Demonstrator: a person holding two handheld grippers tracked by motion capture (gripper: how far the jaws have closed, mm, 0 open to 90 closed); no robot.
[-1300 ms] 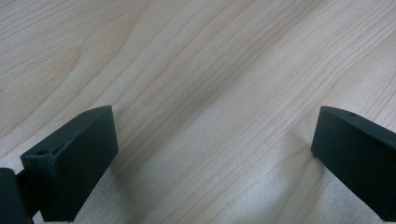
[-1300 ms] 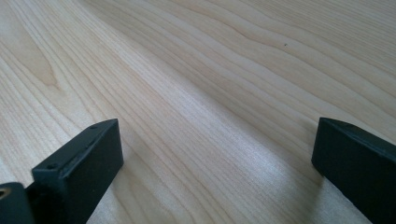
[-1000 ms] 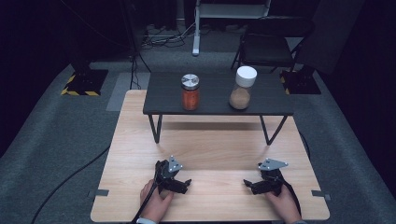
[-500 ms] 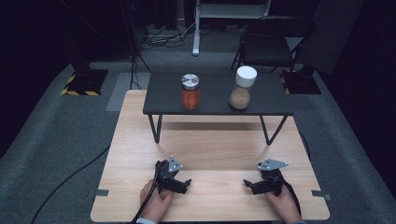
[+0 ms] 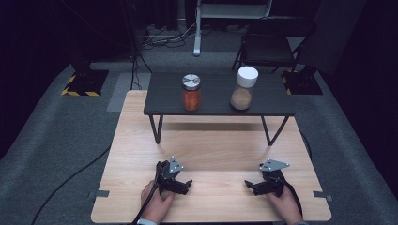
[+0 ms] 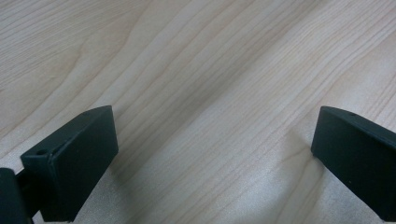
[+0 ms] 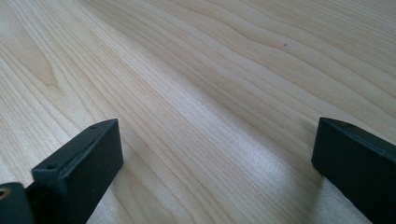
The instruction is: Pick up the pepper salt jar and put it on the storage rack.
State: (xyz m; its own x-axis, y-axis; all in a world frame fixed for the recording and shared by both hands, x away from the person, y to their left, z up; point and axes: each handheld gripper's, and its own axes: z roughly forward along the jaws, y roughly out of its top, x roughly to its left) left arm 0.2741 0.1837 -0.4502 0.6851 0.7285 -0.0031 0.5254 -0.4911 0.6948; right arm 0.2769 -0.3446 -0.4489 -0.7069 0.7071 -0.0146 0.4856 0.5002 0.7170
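Observation:
My left gripper (image 5: 187,183) rests on the wooden table (image 5: 211,150) near its front edge, held by a hand, jaws pointing right. In the left gripper view the left gripper (image 6: 212,154) stands open over bare wood. My right gripper (image 5: 248,185) lies at the front right, jaws pointing left; in the right gripper view the right gripper (image 7: 215,163) is open with nothing between its jaws. On a low black shelf (image 5: 216,89) at the back stand a jar (image 5: 191,92) of orange-red contents with a metal lid and a jar (image 5: 244,88) of brown powder with a white lid.
The black shelf stands on thin angled legs (image 5: 157,129) over the table's far half. A chair (image 5: 272,44) and a stand (image 5: 197,28) are on the grey carpet behind. Cables (image 5: 70,183) trail over the floor at the left.

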